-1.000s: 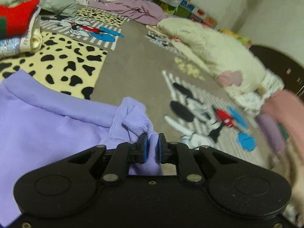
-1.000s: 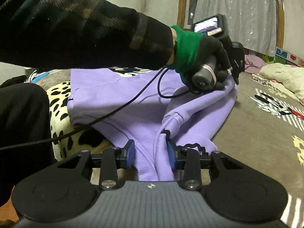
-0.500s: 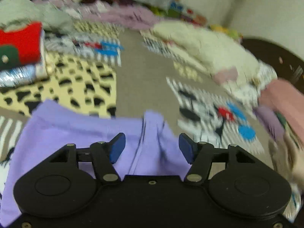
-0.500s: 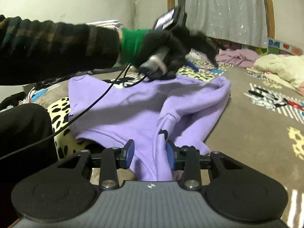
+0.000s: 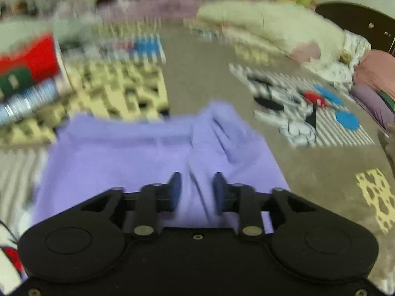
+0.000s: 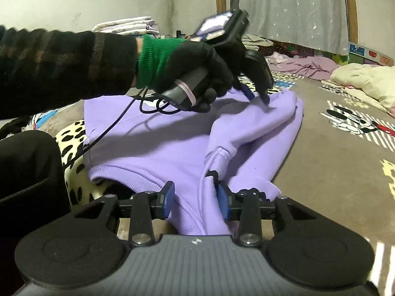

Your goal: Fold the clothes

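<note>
A purple sweatshirt [image 5: 118, 162] lies spread on the bed, one sleeve folded across it [image 6: 259, 128]. My left gripper [image 5: 196, 190] stands open just above it, with a raised fold of cloth running between the blue pads [image 5: 175, 187]. The right wrist view shows the left gripper [image 6: 258, 97] in a black-gloved hand [image 6: 197, 64], its fingertips touching the sweatshirt's far end. My right gripper [image 6: 196, 199] is at the near hem, shut on a thick bunch of purple cloth that fills the gap between its pads.
A stack of folded clothes [image 5: 27, 56] with a red piece on top sits at the far left. A cream duvet [image 5: 271, 27] and pink clothes [image 5: 375, 71] lie at the right. The person's dark sleeve [image 6: 61, 66], leg [image 6: 27, 172] and a black cable [image 6: 111, 128] cross the left side.
My left gripper let go of the purple cuff, opened wide and drew back, then came down on the sweatshirt with its jaws narrower. The right gripper kept its hold at the hem.
</note>
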`<state>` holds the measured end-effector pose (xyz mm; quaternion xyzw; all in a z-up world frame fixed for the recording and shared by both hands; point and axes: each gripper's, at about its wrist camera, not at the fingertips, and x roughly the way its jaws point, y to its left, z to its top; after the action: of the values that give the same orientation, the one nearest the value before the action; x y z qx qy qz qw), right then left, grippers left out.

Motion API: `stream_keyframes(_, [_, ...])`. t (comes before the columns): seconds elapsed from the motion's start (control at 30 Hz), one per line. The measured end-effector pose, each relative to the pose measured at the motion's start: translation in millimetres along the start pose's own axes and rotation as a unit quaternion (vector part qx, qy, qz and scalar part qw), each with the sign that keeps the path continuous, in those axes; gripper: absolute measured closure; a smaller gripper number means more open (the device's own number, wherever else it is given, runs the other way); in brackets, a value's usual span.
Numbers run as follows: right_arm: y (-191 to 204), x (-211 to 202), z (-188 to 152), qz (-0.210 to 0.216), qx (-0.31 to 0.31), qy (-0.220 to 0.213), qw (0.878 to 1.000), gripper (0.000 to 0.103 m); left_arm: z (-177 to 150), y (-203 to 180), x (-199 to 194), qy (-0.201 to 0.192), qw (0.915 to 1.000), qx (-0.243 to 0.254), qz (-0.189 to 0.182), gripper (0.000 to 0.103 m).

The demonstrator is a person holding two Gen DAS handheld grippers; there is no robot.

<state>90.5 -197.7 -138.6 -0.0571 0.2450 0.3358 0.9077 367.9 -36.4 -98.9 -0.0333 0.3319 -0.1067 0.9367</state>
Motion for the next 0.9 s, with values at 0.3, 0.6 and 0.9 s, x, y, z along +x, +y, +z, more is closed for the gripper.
stream_keyframes(0.3, [-1,2,-2,0.007,0.003,-0.001,1.0,0.063,22,-47,52,0.019,0.9961,0.086,-0.006,0.077])
stream_keyframes(0.6, [-4,4,0,0.015,0.012,0.0,1.0,0.062,51,-26,33,-0.007,0.999,0.044,-0.011,0.079])
stream_keyframes(0.9, [-6,5,-1,0.019,0.015,0.0,1.0,0.06,57,-54,96,0.04,0.9945,0.095,0.015,0.079])
